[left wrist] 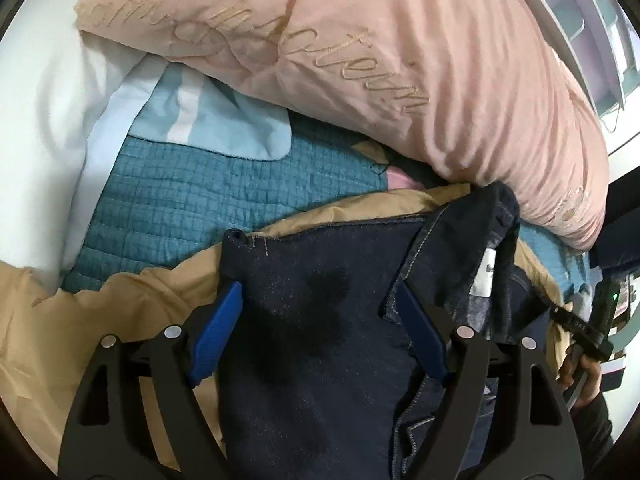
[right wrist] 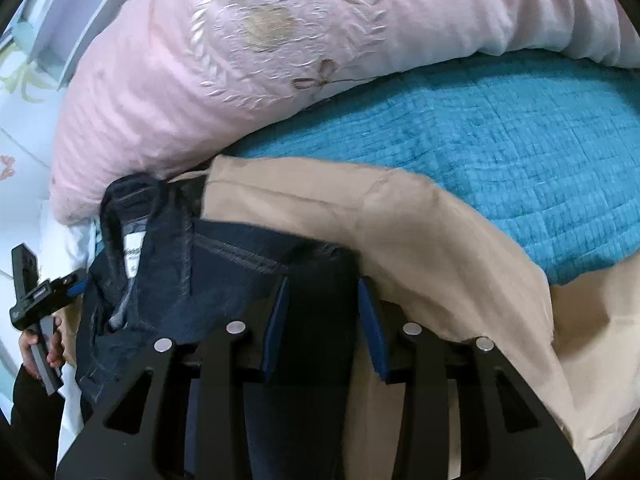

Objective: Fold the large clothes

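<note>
Straddling jeans — left claw open; teal quilt beyond.

Bed covered by a teal quilted bedspread. A large pink pillow with embroidered lettering lies across it; the right wrist view shows flower embroidery on the pillow. White bedding at far left. A pale blue cloth protrudes beneath the pillow. White slatted frame behind. Lighting even.
</note>
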`<state>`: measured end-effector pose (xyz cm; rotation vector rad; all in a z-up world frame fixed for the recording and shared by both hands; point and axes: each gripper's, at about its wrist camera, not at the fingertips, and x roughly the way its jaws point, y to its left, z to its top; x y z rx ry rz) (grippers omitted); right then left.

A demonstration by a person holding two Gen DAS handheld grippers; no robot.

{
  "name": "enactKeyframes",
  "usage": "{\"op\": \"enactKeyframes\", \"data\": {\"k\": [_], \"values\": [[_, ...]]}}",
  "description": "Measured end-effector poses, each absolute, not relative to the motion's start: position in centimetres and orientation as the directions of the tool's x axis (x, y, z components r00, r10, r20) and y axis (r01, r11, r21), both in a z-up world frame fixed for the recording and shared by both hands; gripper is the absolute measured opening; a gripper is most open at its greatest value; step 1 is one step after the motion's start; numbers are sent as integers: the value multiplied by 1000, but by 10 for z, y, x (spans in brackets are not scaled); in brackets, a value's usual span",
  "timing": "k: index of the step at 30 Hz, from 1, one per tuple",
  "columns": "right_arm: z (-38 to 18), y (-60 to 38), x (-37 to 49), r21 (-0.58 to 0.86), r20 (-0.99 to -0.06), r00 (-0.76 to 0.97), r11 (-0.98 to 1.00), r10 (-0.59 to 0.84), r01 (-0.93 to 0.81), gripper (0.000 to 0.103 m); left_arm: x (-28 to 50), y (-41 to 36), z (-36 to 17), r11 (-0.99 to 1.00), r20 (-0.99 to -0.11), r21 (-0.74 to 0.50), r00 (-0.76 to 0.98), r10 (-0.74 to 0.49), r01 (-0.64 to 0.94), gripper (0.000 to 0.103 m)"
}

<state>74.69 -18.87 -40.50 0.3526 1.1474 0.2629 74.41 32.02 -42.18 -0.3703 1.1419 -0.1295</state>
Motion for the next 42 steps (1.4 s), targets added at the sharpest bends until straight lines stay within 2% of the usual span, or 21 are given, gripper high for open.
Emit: {"op": "enactKeyframes", "data": {"k": [6,10,12,15,24,25,27,35,42], "values": [[-414,-191,754,431,-832,376,902,409,-27,36,754,326,-423,917,-857,-386,405,-319,-95,78],[-417,-191,756,460,-820,364,887,441,-38,36,762,337,-423,897,-855,-419,395,-337,-140,72],[-418,-194,756,474,-814,362,880,454,-38,36,766,339,-425,901,-864,-404,389,-319,-159,68],[-419,-197,758,486,-810,358,873,464,-35,34,769,340,-428,920,-888,-349,376,-265,-178,67],[-421,-197,759,486,-811,357,873,464,-31,34,768,340,-442,926,-910,-334,316,-269,-174,63],[-421,-197,759,483,-812,358,875,461,-33,34,769,341,-443,918,-904,-349,327,-276,-189,61],[-422,-196,760,488,-810,356,872,466,-32,36,769,339,-443,919,-899,-349,343,-272,-184,48],[-428,-193,763,492,-810,354,870,467,-24,36,763,332,-440,931,-891,-337,368,-265,-144,35],[-416,-193,755,455,-804,396,888,443,-70,13,752,333,-426,938,-883,-334,380,-276,-96,24]]}}
